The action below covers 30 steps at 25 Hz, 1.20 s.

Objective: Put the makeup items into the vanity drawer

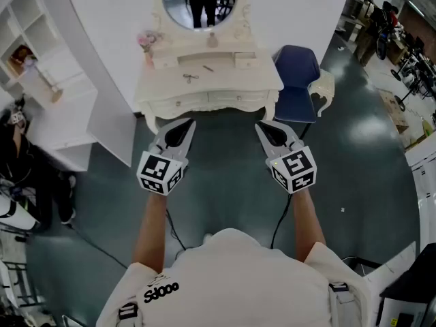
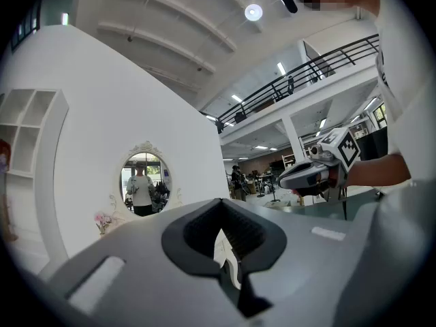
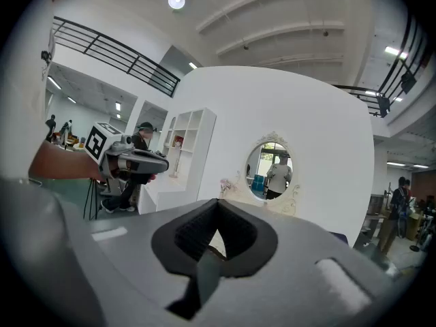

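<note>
The makeup items lie out on the pale vanity counter, ahead of both grippers and well apart from them; a dark stretch of floor lies between. Two show clearly enough to name: a small scissor-like tool left of the counter's middle, and a slim stick just beyond it, nearer the centre. The stick's long axis runs on a slant, its far end to the left and its near end to the right; which end is the tip is too small to tell. The tool seems to lie roughly across the counter, side to side, though its handles cannot be made out. A small bottle stands upright further back, under the oval mirror.

The drawer fronts sit below the counter's near edge and look closed; judging from this, a drawer has to be pulled out before anything goes in.

The left gripper is pressed together and holds nothing; it points toward the counter's left half, so it is the nearer one to both the tool and the stick. The right gripper is likewise pressed together and empty; it faces the counter's right half, beside the blue chair, and looks better placed for the drawer.
</note>
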Available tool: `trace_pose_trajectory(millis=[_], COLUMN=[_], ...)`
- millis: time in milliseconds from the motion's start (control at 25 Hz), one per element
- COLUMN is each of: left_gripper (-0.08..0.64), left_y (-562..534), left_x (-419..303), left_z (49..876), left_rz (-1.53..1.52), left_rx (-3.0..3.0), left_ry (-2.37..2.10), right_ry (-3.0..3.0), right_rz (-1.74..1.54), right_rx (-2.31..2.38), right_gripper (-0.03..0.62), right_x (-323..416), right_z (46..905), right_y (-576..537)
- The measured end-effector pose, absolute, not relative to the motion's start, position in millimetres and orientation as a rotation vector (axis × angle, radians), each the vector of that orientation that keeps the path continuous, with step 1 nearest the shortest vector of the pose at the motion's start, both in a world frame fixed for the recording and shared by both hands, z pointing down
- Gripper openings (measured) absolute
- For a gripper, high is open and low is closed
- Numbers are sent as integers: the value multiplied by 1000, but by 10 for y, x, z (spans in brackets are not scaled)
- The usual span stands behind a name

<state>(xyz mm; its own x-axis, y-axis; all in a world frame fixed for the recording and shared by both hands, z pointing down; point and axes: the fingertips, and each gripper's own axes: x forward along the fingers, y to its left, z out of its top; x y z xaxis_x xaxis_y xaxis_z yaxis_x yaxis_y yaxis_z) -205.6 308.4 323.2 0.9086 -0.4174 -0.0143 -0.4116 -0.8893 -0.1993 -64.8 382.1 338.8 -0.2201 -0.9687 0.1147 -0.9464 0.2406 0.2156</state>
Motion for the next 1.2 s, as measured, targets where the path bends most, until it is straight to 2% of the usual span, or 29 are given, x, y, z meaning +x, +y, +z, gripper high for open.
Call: trace_pose_trajectory(millis=[480,800,1200], left_gripper=[20,20,20], left_y=[3161,3109,2311], left_x=[-1711,-1524,-1082], left_z=[3330,3501,3628], left_rz=[-54,-92,-115], left_rx=[-2864,-2875,-2872], left_ry=[659,718,722], right_ry=[-2453,-2539,-2535], right_rz=[-155,-36,-10], right_rx=[1806,1708,1693], right_gripper=[2,2,2], right_x=[-333,-188,194], right_z=[3282,3477,3644], right_y=[3890,3780,3009])
